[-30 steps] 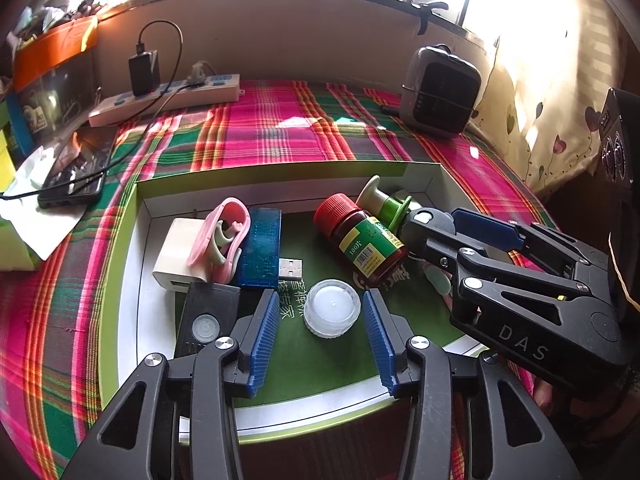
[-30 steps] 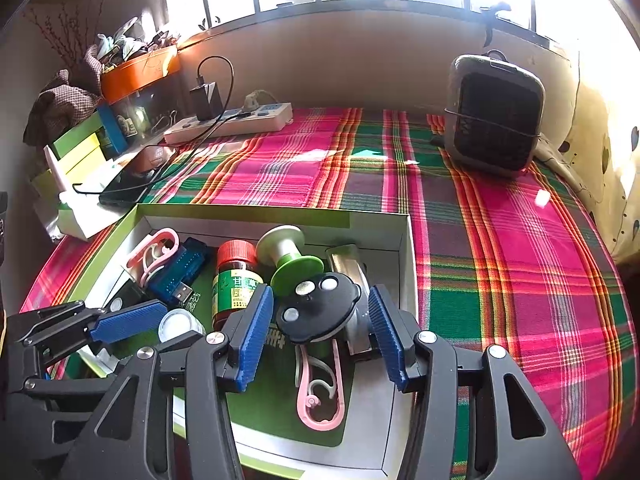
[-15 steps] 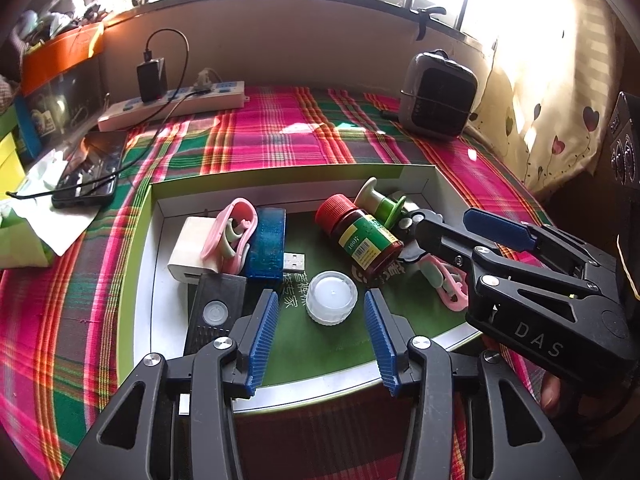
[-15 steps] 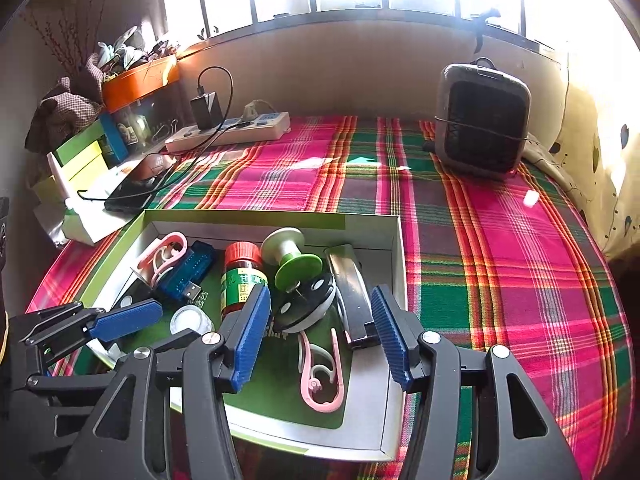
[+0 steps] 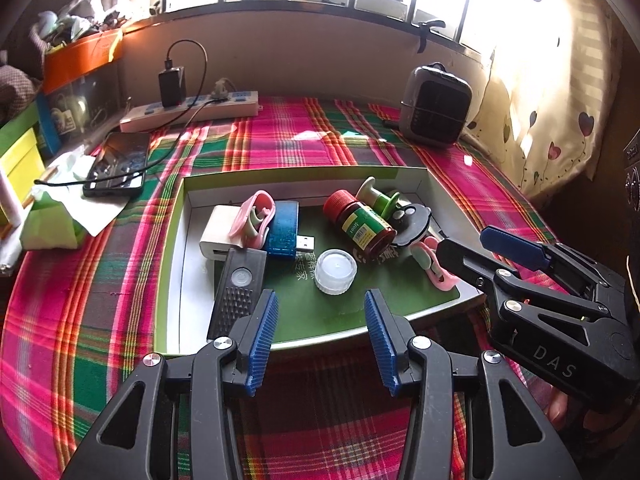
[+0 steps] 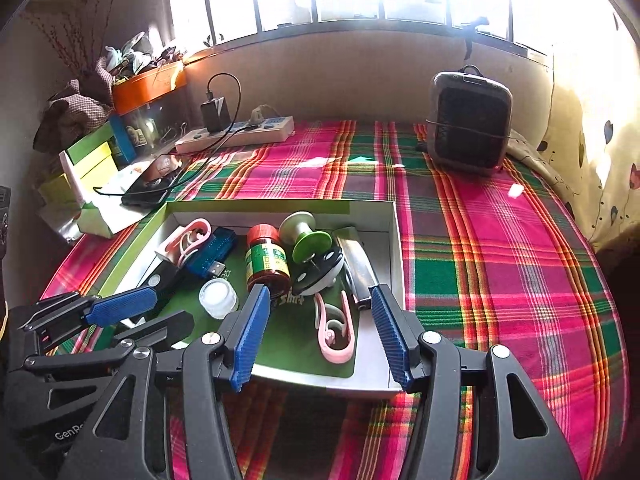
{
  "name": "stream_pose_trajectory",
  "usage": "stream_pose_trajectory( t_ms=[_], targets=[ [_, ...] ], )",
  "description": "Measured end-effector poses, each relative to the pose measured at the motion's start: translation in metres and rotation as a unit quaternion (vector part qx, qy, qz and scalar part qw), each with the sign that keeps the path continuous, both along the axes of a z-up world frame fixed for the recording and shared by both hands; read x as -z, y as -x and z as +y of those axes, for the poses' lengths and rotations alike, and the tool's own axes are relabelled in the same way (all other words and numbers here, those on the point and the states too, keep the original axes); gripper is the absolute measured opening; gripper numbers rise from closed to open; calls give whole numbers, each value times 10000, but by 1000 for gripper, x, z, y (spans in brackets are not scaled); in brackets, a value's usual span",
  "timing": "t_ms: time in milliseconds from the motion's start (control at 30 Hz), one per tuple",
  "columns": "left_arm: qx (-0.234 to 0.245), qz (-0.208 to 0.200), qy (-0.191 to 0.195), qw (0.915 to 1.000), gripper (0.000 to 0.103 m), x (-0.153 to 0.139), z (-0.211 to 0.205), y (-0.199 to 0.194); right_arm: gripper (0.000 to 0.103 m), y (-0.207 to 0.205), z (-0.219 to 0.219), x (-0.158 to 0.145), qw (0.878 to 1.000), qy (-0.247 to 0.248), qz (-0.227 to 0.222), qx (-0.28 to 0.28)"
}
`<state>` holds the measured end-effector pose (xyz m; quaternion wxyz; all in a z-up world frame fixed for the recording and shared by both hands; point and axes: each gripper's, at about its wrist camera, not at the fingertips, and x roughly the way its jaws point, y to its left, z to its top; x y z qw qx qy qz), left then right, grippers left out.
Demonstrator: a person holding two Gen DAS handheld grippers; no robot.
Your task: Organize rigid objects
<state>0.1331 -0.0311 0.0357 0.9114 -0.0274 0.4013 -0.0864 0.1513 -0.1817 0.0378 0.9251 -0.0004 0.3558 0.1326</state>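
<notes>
A shallow box point(image 5: 176, 240) with a green rim and a green floor lies on a surface covered by a pink and green plaid cloth point(image 5: 80, 320). All the small things sit inside it. Along its left side lie a white block point(image 5: 216, 232), a pink clip point(image 5: 256, 216) on top of it, a blue USB stick point(image 5: 284, 230) and a black remote point(image 5: 238, 292). Near the middle stands a white cap point(image 5: 335, 271). To its right a brown bottle point(image 5: 362, 224) with a red lid lies on its side, touching a green spool point(image 5: 378, 198) and a black disc point(image 5: 412, 220). In the right wrist view a second pink clip point(image 6: 336, 330) lies flat near the front edge, with a metal piece point(image 6: 358, 268) just beside it at the right wall.

The left tool point(image 5: 320, 336) hangs at the near edge of the box, its blue pads apart with nothing between them. The right tool point(image 6: 320, 336) is likewise held at the near edge, jaws spread and empty, with the pink clip visible through the gap but untouched.

Beyond the box, a power strip point(image 5: 192, 110) with a charger, a phone point(image 5: 118, 164) and a small heater point(image 5: 436, 106) stand under the window.
</notes>
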Motion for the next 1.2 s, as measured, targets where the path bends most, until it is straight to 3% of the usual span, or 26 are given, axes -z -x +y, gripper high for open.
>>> stream_pose_trajectory(
  t_ms=[267,967,1200],
  targets=[
    [-185,-193,-56,9996,44,-6,9,25,54,30,2,-2,10000,-26,-27,-55],
    [-278,362,-153,9988,44,25,15,63,54,66,11,29,9980,219,587,-4],
    [-298,351,-212,9987,44,28,15,66,54,73,16,37,9966,375,739,-16]
  ],
)
